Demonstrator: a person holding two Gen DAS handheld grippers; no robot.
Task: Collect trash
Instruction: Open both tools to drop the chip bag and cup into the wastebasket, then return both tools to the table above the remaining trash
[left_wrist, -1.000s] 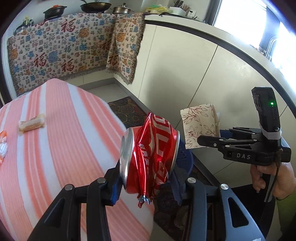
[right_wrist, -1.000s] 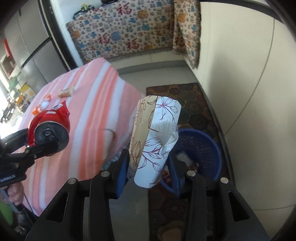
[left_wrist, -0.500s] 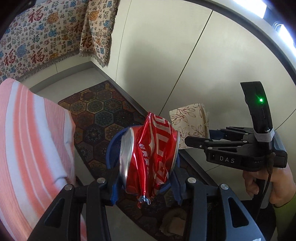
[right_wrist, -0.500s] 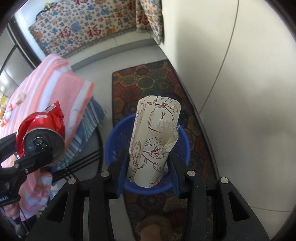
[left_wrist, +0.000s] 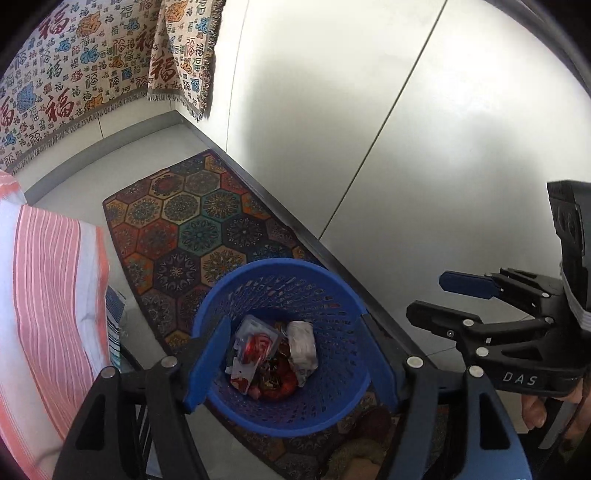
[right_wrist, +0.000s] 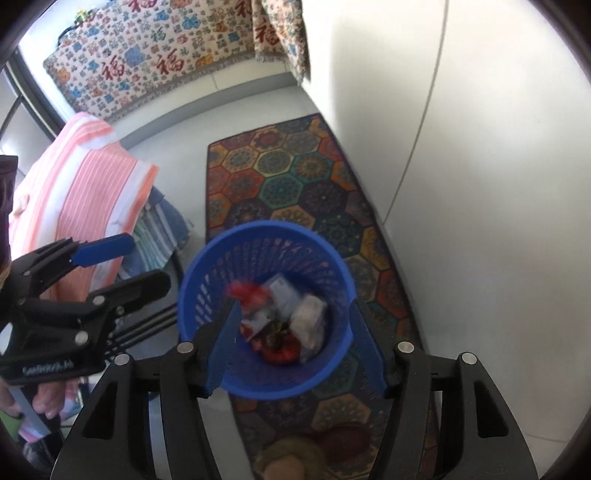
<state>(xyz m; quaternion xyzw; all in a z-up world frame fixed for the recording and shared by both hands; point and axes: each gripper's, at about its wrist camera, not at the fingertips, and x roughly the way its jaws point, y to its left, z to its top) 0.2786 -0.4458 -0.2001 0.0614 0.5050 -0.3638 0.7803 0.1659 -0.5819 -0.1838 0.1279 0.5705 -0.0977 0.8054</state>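
Jaws of both grippers, just opened and empty, point steeply down over the blue basket (left_wrist: 332, 288).

Basket (left_wrist: 280, 284) stands on the rug (left_wrist: 192, 229), trash (left_wrist: 273, 358) inside it. Rug runs along the cabinet wall (left_wrist: 369, 129) on the right. Cloth-covered surface (left_wrist: 48, 295) left of the basket. Both claws above the basket, left claw (left_wrist: 291, 362) and right claw (right_wrist: 295, 354).

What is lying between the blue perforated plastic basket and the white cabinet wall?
In the left wrist view, the hexagon-patterned rug under the blue perforated plastic basket reaches a dark baseboard strip at the foot of the white cabinet wall; nothing else lies there.
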